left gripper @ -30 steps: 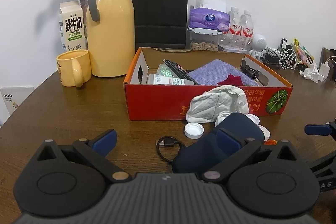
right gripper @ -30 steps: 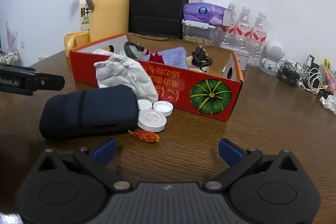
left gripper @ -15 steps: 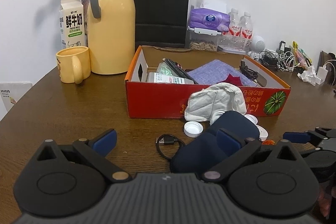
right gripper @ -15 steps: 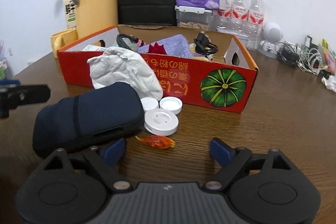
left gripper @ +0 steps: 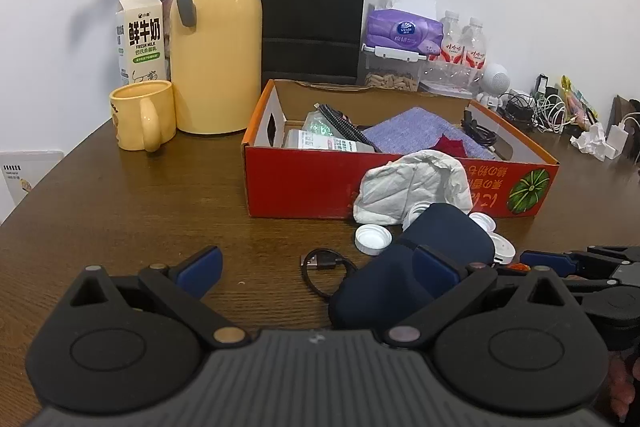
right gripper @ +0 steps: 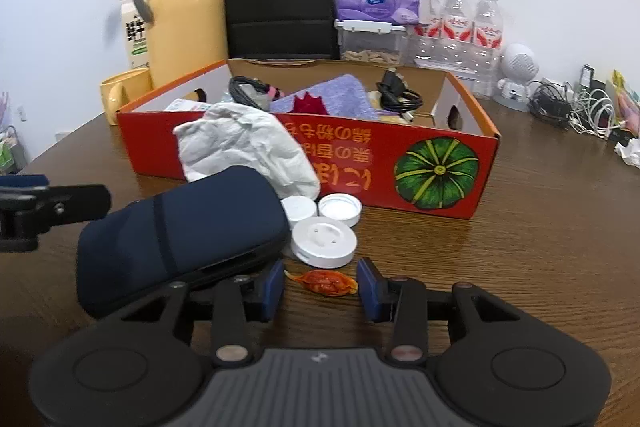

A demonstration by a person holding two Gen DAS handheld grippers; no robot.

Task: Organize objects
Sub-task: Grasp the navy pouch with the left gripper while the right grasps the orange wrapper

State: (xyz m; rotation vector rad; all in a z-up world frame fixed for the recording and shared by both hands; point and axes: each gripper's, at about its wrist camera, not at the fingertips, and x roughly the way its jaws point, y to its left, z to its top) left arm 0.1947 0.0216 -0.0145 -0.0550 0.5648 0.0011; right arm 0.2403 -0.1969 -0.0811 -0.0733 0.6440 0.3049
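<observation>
Orange candy wrapper (right gripper: 326, 282) is seen lying on the table (right gripper: 540, 247), between the fingers of the right claw (right gripper: 320, 289), whose jaws are closing without yet pressing on it. Just beyond this claw a white round disc (right gripper: 323, 241) is found, and to its left a navy pouch (right gripper: 180, 235). The left claw (left gripper: 318, 267) is held spread, with nothing pinched; a black cable (left gripper: 324, 267) lies ahead of it.

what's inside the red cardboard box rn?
In the red cardboard box: purple knitted cloth with a red patch, black coiled cable, striped braided cord, white labelled packets. Anything beneath the cloth is hidden.
</observation>
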